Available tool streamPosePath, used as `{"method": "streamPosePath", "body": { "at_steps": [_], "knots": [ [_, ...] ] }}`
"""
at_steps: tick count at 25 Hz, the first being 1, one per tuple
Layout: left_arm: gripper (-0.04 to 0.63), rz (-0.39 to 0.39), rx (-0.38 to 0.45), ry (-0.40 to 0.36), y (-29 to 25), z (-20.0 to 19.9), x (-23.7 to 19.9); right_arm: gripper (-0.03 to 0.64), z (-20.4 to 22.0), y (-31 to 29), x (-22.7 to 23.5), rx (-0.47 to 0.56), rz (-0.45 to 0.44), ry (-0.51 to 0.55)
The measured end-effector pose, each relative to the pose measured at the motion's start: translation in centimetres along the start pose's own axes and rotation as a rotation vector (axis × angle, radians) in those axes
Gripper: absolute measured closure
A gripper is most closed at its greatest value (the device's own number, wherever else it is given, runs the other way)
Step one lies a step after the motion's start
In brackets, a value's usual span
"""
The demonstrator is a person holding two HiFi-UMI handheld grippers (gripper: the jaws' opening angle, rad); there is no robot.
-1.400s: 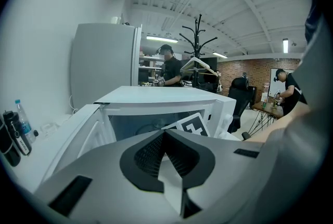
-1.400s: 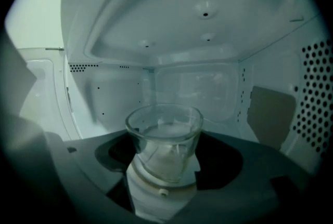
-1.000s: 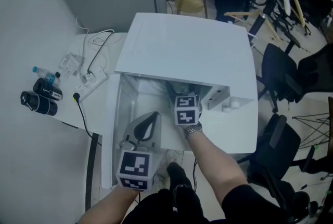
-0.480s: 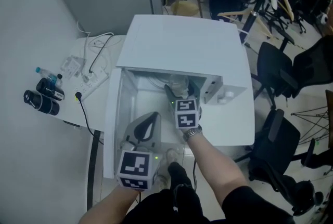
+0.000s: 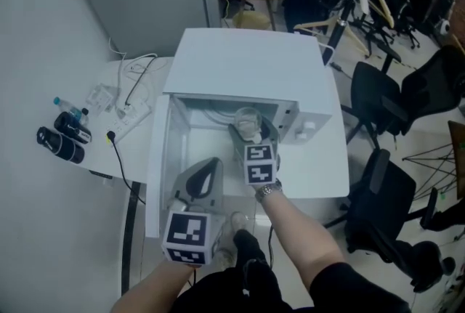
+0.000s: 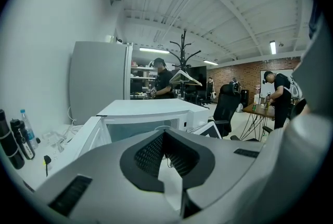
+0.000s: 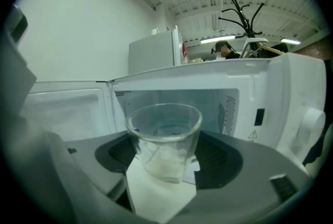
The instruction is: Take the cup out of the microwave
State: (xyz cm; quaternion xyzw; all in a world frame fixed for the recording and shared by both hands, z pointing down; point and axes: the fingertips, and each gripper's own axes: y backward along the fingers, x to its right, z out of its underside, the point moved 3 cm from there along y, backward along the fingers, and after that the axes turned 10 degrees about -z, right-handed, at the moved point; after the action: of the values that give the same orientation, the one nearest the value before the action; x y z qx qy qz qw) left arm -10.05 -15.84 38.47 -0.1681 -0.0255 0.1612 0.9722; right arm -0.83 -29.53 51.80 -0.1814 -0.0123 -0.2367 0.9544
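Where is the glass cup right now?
In the head view the cup is at centre, clamped between the fingers of the right gripper, at the open microwave's mouth.

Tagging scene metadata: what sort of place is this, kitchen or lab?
Probably a workshop or lab office, not a kitchen: the white box-shaped microwave sits on a white table beside a white power strip, black office chairs stand nearby, and a brick wall shows far off.
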Motion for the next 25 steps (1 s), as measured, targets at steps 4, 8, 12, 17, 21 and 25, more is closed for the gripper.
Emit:
{"method": "streamPosePath", "body": {
  "at_steps": [4, 8, 12, 17, 21, 25],
  "knots": [
    [0.6, -0.001, 0.011, -0.003, 0.6, -0.4, 0.4, 0.252, -0.5, 0.7, -0.1, 0.011, 0.002, 0.01],
    [0.6, -0.007, 0.025, -0.007, 1.2, -0.7, 0.4, 0.252, -0.7, 1.3, -0.3, 0.017, -0.002, 0.013],
    [0.6, -0.014, 0.031, -0.011, 1.8, -0.8, 0.4, 0.252, -1.1, 2.0, -0.8, 0.023, -0.006, 0.017],
    [0.6, -0.019, 0.04, -0.015, 2.9, -0.8, 0.3, 0.252, -1.8, 3.6, -1.5, 0.033, -0.005, 0.023],
    [0.6, -0.014, 0.048, -0.021, 4.1, -0.5, 0.2, 0.252, -2.3, 5.4, -2.4, 0.042, -0.001, 0.032],
    [0.6, 0.0, 0.066, -0.029, 5.6, -0.5, 0.2, 0.252, -2.9, 7.6, -3.8, 0.051, 0.003, 0.043]
  ]
}}
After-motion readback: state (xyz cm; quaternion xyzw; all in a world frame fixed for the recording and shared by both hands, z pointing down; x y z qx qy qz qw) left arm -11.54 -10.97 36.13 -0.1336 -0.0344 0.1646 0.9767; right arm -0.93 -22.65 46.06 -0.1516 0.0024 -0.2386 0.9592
